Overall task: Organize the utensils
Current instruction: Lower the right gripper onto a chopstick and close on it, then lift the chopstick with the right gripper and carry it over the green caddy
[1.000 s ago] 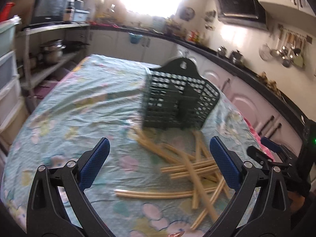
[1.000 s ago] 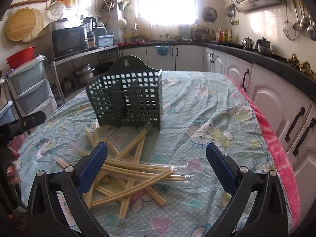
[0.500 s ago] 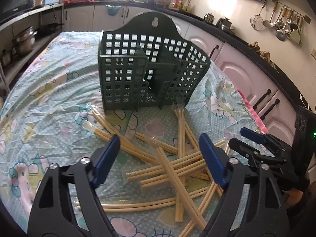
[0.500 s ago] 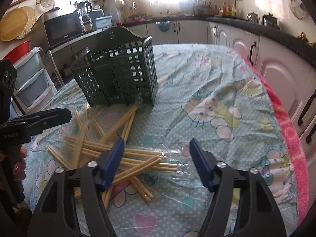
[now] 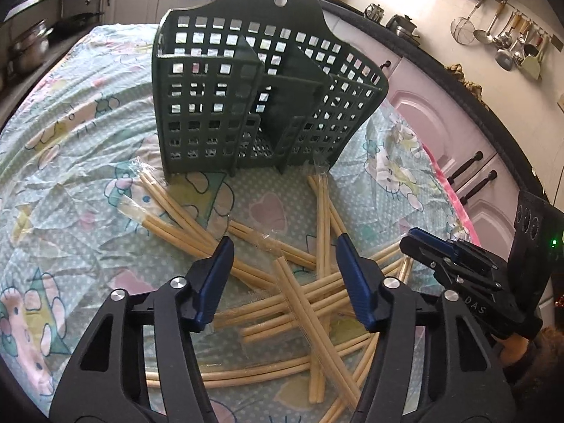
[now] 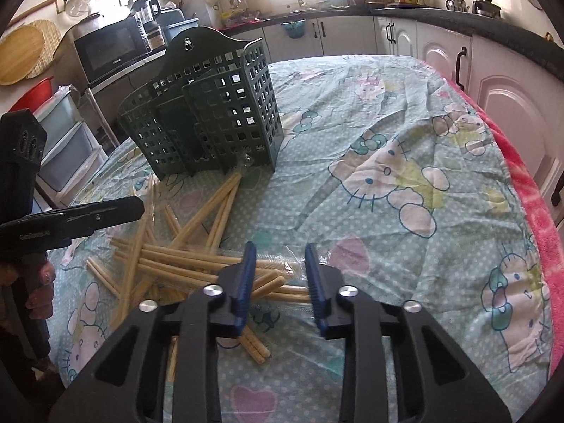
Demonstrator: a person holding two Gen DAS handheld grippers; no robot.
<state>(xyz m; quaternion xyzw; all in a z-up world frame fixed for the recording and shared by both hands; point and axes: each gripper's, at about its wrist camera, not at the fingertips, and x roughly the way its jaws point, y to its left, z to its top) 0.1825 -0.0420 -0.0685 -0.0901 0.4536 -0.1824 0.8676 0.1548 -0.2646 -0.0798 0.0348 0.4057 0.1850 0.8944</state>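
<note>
A heap of wrapped chopstick pairs (image 5: 299,303) is seen lying crossed on the patterned tablecloth (image 6: 405,112), just in front of the dark green lattice utensil holder (image 5: 253,98), which stands upright and whose compartments look bare as far as can be seen. The left gripper (image 5: 283,276) is held low over the heap, its jaws having just been closing yet still parted, with chopsticks seen between them but not pinched. The right gripper (image 6: 278,276) is poised at the heap's right edge, its jaws having just been closing to a narrow gap around chopstick ends and clear wrapper, and a firm clamp cannot be told.
</note>
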